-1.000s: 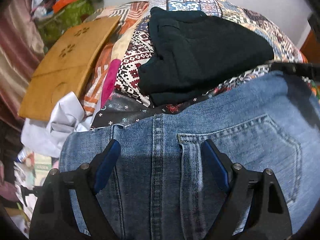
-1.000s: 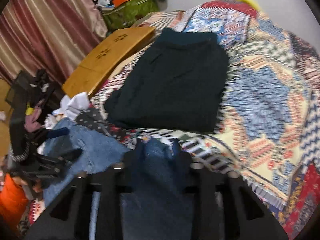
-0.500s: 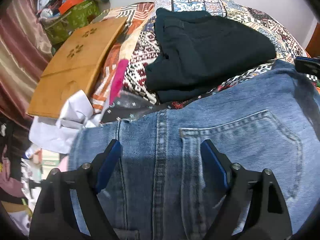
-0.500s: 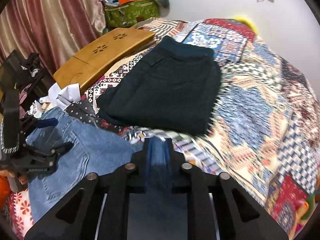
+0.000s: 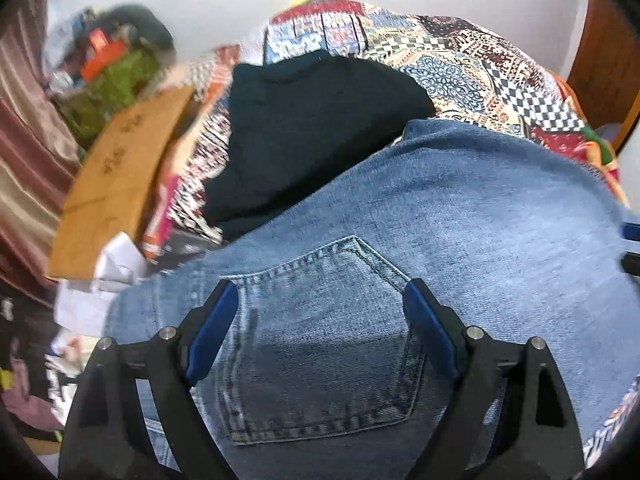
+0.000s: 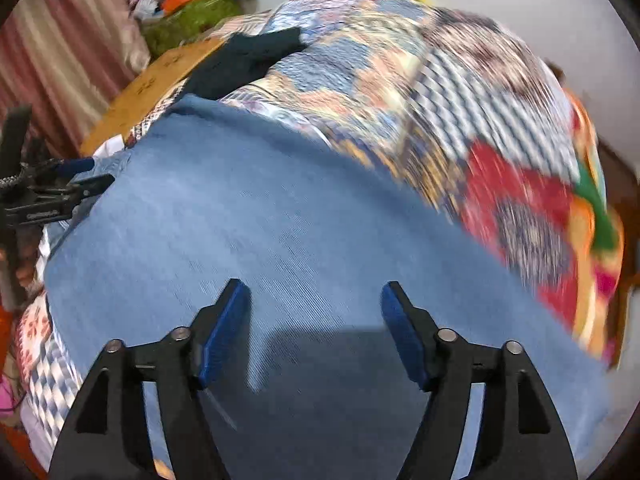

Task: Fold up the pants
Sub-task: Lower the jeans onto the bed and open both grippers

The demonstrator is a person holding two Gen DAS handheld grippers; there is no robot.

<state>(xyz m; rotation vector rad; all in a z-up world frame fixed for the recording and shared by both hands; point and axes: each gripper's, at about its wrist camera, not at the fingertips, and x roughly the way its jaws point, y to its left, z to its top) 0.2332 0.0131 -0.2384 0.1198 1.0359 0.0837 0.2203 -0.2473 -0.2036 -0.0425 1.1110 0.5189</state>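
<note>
My left gripper (image 5: 320, 304) hangs spread wide over the back pocket of the faded blue denim jeans (image 5: 460, 216), which lie on the patchwork quilt (image 5: 472, 68). My right gripper (image 6: 314, 304), equally wide, hovers over plain denim, probably to smooth or pinch a fold.

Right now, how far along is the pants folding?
Done: the blue denim jeans lie spread on the patchwork bedspread, back pocket up. In hand: nothing; the left hand-held gripper and right hand-held gripper hover open above the denim. Left: every fold. Folded black trousers lie beyond.
</note>
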